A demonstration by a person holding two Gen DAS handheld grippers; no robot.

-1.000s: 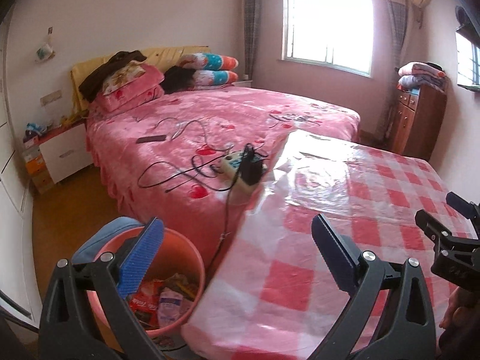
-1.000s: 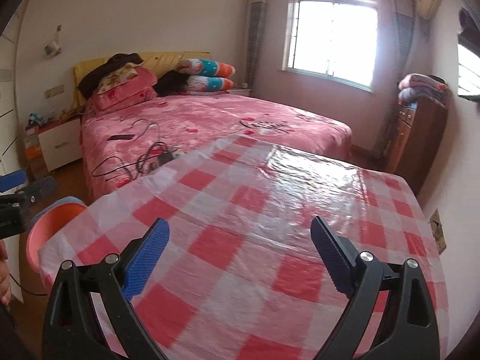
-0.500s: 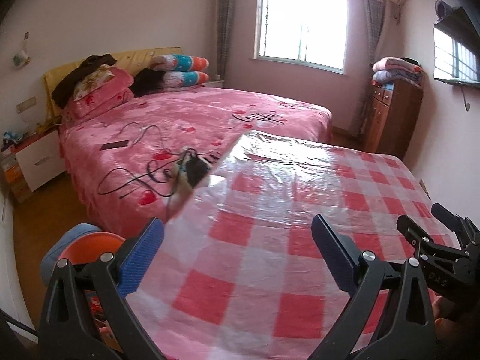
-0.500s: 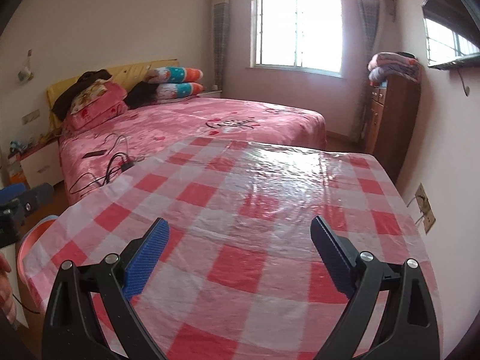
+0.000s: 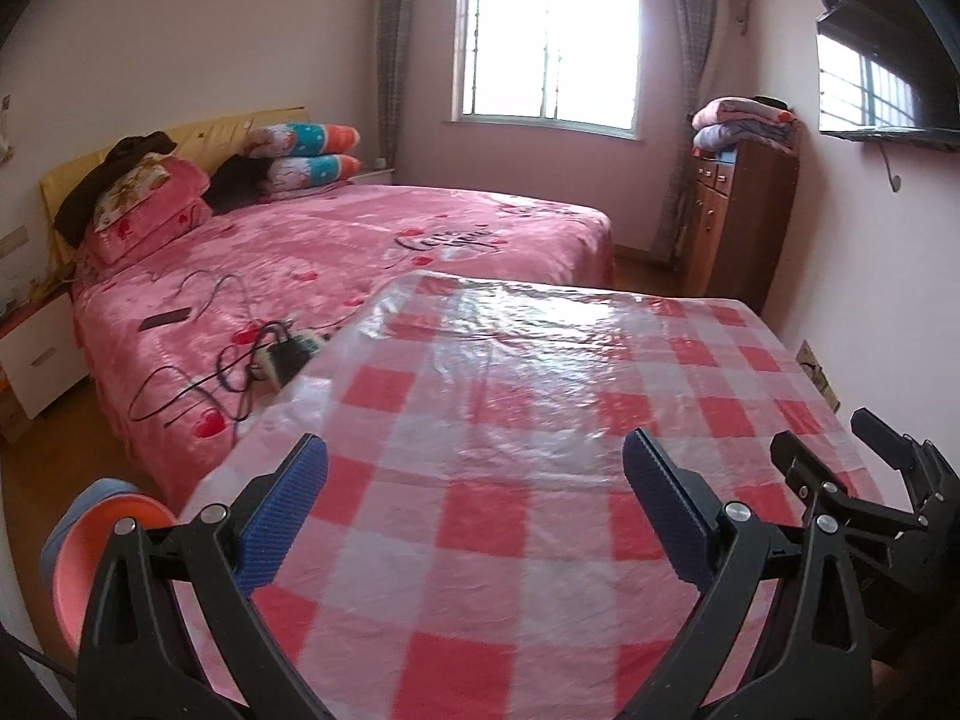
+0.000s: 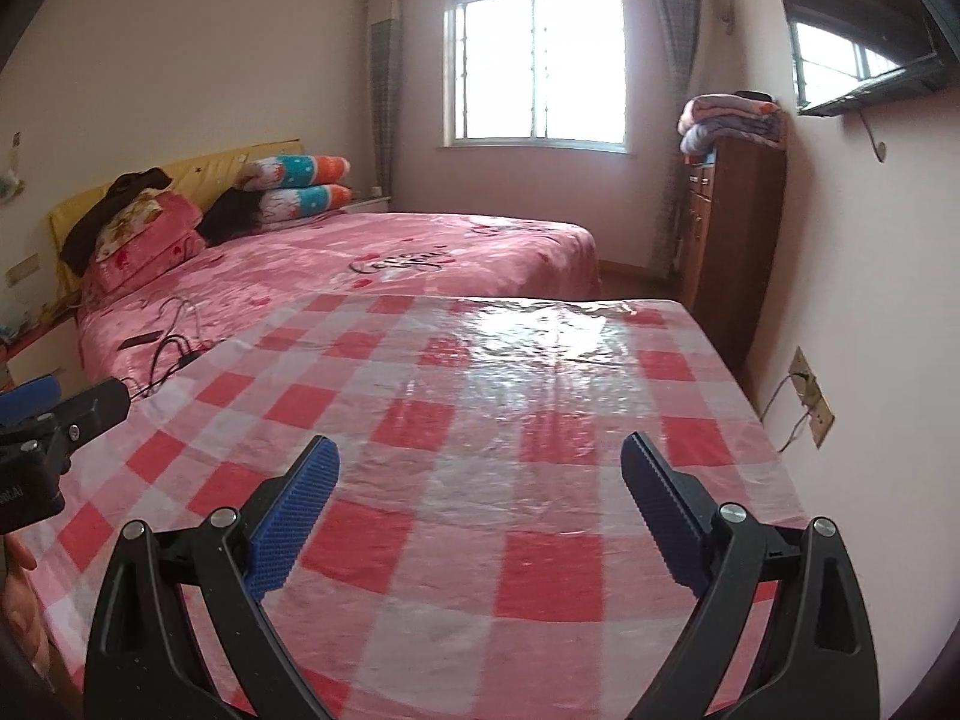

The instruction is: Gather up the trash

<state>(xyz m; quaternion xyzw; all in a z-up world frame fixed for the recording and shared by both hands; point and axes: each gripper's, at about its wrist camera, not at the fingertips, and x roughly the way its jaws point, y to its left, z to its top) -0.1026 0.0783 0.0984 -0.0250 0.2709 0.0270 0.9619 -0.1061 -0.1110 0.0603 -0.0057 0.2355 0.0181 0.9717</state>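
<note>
Trash itself was nowhere I could make out on the checked worktop (image 5: 510,480); the only collecting thing I saw was the orange bin (image 5: 102,534), low at the left of my left wrist view, beside the worktop's near corner, its inside hidden by the left gripper's frame.

My left gripper (image 5: 474,507) was spread wide, blue pads far apart, holding nothing and hanging above the red-and-white cloth without touching it. My right gripper (image 6: 480,504) was likewise spread wide and empty over the same cloth, which lay under a shiny clear cover.

From the left wrist I saw the right gripper at the far right edge, its jaws apart. That view also showed a power strip (image 5: 288,351) with dark cables on the pink bed (image 5: 360,246), just past the worktop's left edge, and a dark phone (image 5: 165,320) further up the bed.

From the right wrist I saw the left gripper's tips at the left margin, with part of a hand (image 6: 18,588) below them. Only this view showed the wall socket (image 6: 813,390) beside the worktop's right side. The bin did not appear in it.
</note>
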